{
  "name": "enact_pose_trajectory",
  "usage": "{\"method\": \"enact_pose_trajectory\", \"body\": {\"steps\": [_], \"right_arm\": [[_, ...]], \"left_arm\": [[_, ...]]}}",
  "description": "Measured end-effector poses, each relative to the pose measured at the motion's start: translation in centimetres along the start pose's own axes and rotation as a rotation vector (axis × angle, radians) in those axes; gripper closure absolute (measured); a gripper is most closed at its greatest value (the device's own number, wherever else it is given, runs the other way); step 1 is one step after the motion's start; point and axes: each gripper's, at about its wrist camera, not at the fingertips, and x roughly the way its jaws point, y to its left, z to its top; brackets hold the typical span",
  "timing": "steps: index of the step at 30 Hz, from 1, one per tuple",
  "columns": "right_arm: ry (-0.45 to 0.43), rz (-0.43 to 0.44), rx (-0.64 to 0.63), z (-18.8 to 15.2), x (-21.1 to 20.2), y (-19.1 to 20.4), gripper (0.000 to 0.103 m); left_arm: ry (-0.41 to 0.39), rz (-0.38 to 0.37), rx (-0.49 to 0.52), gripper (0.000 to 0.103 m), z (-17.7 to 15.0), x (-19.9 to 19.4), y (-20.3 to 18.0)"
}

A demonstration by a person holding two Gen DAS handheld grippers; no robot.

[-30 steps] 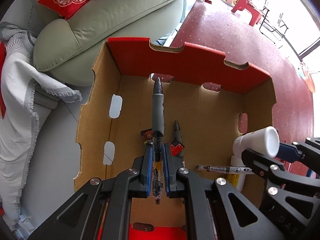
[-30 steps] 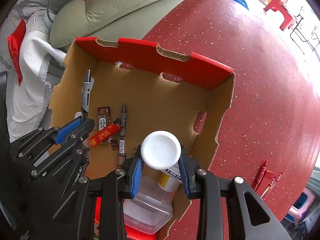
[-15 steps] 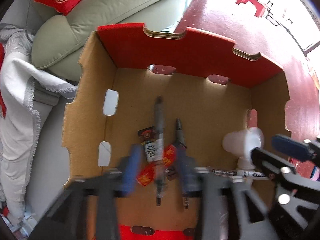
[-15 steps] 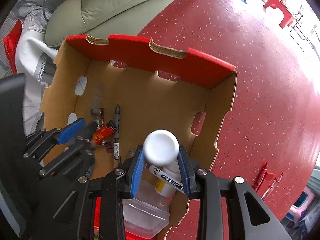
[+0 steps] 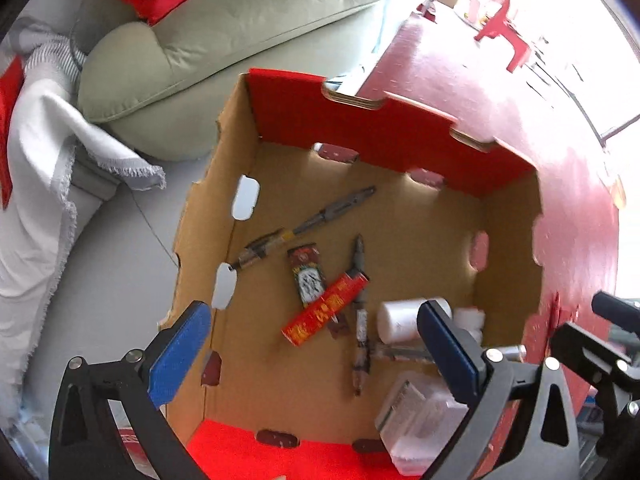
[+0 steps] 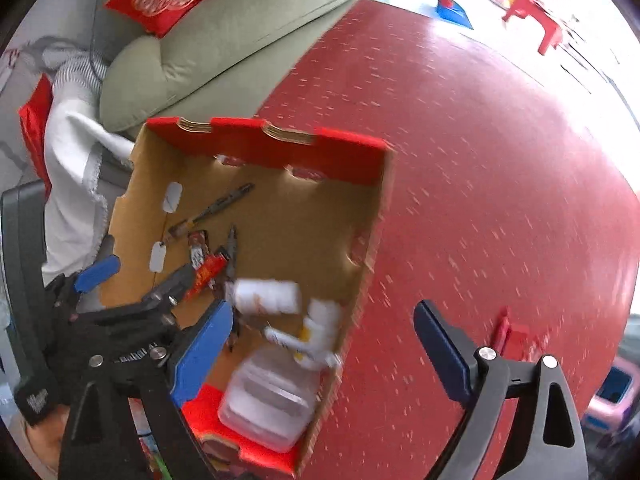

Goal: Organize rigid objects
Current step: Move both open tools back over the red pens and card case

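A cardboard box with a red rim (image 5: pixel 360 120) holds the sorted things. A grey pen (image 5: pixel 308 220) lies slantwise on its floor near a dark card pack (image 5: pixel 306 276), a red packet (image 5: pixel 324 310) and a second pen (image 5: pixel 360 312). A white bottle (image 5: pixel 404 320) lies on its side by the right wall and is blurred in the right wrist view (image 6: pixel 266 296). My left gripper (image 5: pixel 314 352) hangs over the box, its jaws opening with nothing between them. My right gripper (image 6: pixel 322 352) is over the box's right edge, jaws also opening and empty.
A clear plastic container (image 5: pixel 420 412) fills the box's near right corner beside a second white bottle (image 6: pixel 320 332). The box stands on a red speckled table (image 6: pixel 480 160), with red pens (image 6: pixel 508 332) lying on it. A green sofa (image 5: pixel 240 20) and a white blanket (image 5: pixel 40 160) lie beyond.
The left gripper opened and let go of the grey pen, which now lies in the box. The right gripper opened, dropped the white bottle into the box and moved up and right.
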Motion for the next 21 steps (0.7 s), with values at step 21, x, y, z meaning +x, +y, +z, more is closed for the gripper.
{"method": "enact_pose_trajectory", "body": {"steps": [21], "right_arm": [[0.13, 0.001, 0.644, -24.0, 0.2, -23.2, 0.01]], "left_arm": [[0.073, -0.115, 0.402, 0.0, -9.8, -0.3, -26.1]]}}
